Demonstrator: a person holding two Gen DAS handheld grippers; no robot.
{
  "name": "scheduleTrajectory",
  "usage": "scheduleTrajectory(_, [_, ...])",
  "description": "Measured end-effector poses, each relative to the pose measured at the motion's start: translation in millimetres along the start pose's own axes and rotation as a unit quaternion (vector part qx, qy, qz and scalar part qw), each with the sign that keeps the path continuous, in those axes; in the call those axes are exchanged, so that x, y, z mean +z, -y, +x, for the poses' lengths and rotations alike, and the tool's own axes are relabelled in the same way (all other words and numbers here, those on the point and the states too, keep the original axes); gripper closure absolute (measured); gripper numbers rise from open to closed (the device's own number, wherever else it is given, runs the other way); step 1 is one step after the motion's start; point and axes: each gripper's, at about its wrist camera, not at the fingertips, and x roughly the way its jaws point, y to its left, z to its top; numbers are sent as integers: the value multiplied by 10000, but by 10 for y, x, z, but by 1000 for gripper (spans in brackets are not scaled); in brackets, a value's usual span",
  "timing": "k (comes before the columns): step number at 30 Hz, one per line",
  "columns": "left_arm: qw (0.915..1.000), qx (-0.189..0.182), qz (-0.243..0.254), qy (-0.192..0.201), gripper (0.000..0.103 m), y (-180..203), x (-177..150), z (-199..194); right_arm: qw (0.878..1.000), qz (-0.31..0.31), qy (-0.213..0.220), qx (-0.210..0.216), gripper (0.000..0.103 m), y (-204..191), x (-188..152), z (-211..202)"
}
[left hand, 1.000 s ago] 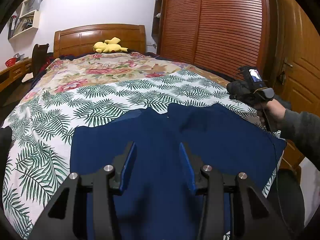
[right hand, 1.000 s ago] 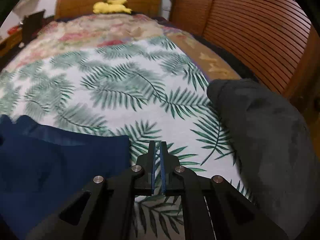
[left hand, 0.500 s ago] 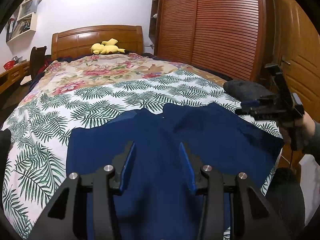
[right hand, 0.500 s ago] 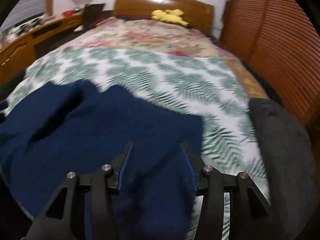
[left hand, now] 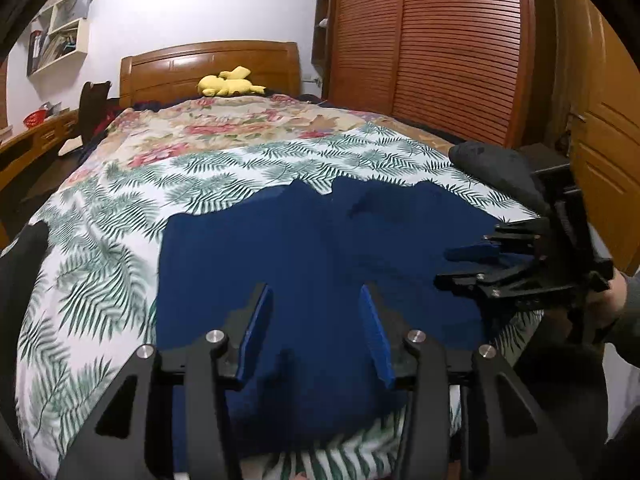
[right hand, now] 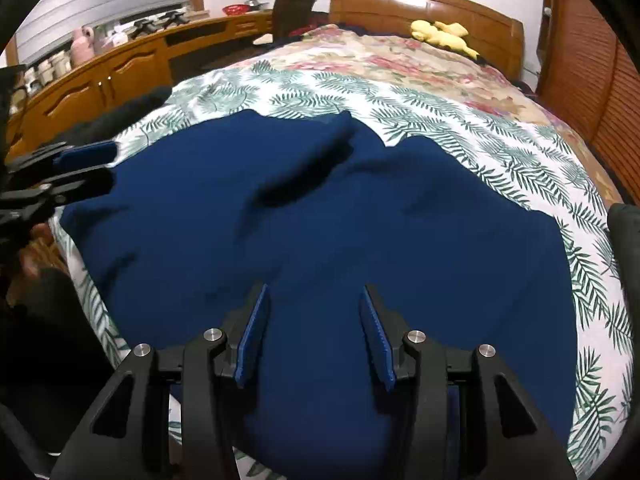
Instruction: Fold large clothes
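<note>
Since a second ago the right gripper [right hand: 314,334] has swung in from the bed's far side over the blue garment [right hand: 320,220], its jaws having just been opening and now standing apart with nothing pinched; the left gripper [left hand: 316,334] has edged closer, jaws likewise apart and empty. The garment lies spread on the leaf-print bedspread [left hand: 100,280] near the foot; seemingly between folds, each gripper next needs an edge.

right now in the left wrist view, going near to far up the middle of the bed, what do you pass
left gripper with open jaws → dark blue garment → palm-leaf sheet → floral bedspread → yellow plush toy → wooden headboard
</note>
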Motion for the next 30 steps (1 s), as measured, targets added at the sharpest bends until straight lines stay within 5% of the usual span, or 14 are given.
scheduleTrajectory(13, [9940,888,-375,-519,56,-319,-410,-243,9998,-72,39,192,55,-11,-102,-115])
scheduleTrajectory(22, [9860,1030,-872,-984,54,-537,-650,-20,9989,-8,-16,468,54,-28,-207,-89])
scheduleTrajectory(30, [9819,1121,-1177,-973,53,-525,-740,-21,9989,-3,154,436,54,-66,-297,-70])
